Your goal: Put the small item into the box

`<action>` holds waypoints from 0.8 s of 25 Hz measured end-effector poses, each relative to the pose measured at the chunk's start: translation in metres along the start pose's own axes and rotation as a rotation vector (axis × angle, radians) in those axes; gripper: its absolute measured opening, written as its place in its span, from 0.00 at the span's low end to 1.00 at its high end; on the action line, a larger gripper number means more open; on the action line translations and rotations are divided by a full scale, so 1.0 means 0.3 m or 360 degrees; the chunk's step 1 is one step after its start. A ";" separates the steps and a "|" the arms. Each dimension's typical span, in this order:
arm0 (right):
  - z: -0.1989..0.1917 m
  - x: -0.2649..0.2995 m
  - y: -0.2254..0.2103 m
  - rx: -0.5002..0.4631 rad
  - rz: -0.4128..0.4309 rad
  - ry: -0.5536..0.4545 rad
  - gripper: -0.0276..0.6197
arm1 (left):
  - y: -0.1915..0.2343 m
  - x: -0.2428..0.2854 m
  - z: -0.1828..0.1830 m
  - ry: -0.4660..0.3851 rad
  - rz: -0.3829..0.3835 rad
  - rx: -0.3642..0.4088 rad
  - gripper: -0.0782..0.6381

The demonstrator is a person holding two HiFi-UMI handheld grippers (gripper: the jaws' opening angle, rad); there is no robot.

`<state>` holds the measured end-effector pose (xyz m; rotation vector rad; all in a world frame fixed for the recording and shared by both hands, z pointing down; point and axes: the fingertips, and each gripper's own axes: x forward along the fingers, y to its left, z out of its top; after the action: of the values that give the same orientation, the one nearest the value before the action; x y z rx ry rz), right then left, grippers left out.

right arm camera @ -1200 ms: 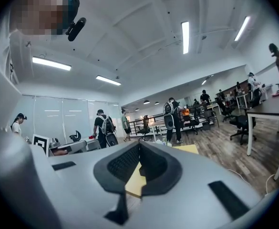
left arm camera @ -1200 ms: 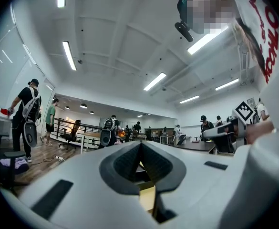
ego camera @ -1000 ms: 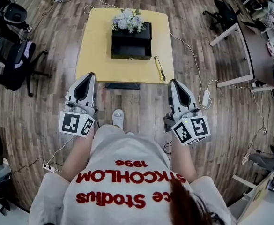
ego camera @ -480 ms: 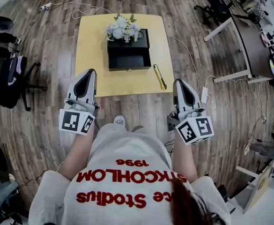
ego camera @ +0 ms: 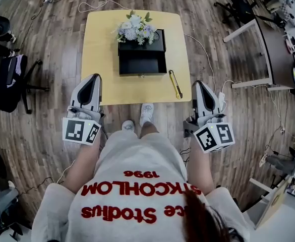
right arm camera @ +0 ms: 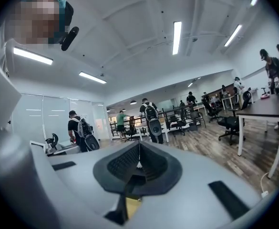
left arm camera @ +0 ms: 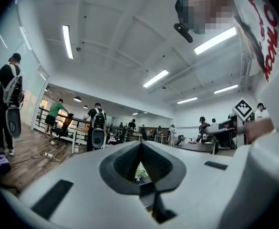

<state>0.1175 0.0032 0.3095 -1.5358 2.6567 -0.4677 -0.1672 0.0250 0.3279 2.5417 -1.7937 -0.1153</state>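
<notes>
A black open-topped box [ego camera: 142, 63] stands on the small yellow table [ego camera: 102, 79], with a bunch of white flowers [ego camera: 134, 30] at its far edge. The small item, a slim yellow and black tool [ego camera: 175, 83], lies on the table to the right of the box. My left gripper [ego camera: 94, 79] hovers over the table's near left edge, shut and empty; its jaws meet at the tips in the left gripper view [left arm camera: 140, 145]. My right gripper [ego camera: 201, 84] is off the table's near right corner, shut and empty [right arm camera: 139, 145]. Both point up and away from the table.
Cables and a power strip [ego camera: 221, 101] lie on the wood floor around the table. A black office chair [ego camera: 8, 79] stands at the left, a dark desk [ego camera: 276, 49] at the right. The person's feet [ego camera: 145, 112] are just in front of the table. People stand far off.
The person has stepped toward the table, one foot now forward. The table sits slightly nearer in view. Both grippers stay shut, and the right one has shifted a little right.
</notes>
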 end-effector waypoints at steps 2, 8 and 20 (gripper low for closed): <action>-0.003 0.041 -0.005 0.0001 0.0033 0.0010 0.05 | 0.009 0.018 -0.002 -0.0006 0.0021 0.0002 0.12; 0.052 0.182 -0.035 -0.0030 0.0172 0.0006 0.05 | 0.034 0.096 0.019 -0.0033 0.0110 0.0031 0.12; 0.129 0.400 -0.222 -0.0037 0.0379 0.0010 0.05 | 0.031 0.298 0.032 -0.0080 0.0297 0.0105 0.12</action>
<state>0.1192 -0.1393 0.3050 -1.2014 2.8094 -0.4287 -0.1469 -0.0622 0.3149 2.4176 -2.0758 -0.1179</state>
